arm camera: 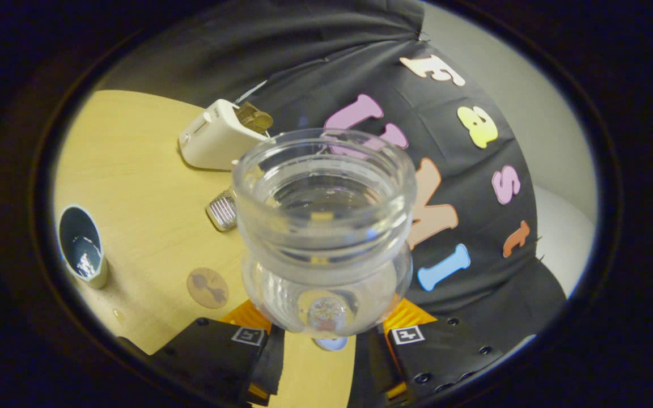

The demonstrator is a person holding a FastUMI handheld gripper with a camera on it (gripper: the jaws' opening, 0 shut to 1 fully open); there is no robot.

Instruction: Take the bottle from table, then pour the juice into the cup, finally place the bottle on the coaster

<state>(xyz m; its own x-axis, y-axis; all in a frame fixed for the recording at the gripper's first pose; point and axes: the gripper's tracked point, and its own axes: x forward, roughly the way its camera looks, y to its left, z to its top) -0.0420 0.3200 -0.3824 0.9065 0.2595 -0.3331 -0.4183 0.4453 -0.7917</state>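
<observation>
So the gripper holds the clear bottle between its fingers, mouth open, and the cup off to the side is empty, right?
Not quite: the cup is not empty; the gripper view shows liquid glinting inside it. The rest stands: the gripper holds the clear bottle between its fingers, mouth open.

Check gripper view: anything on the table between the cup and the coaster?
Nothing. Bare wood runs from the cup to the coaster. The tool is shut on the bottle, which hangs beside that stretch.

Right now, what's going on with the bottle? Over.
Tongs shut on clear bottle, open mouth facing camera. Cup off beside it, liquid inside. Round coaster bare. Nothing blocking.
</observation>
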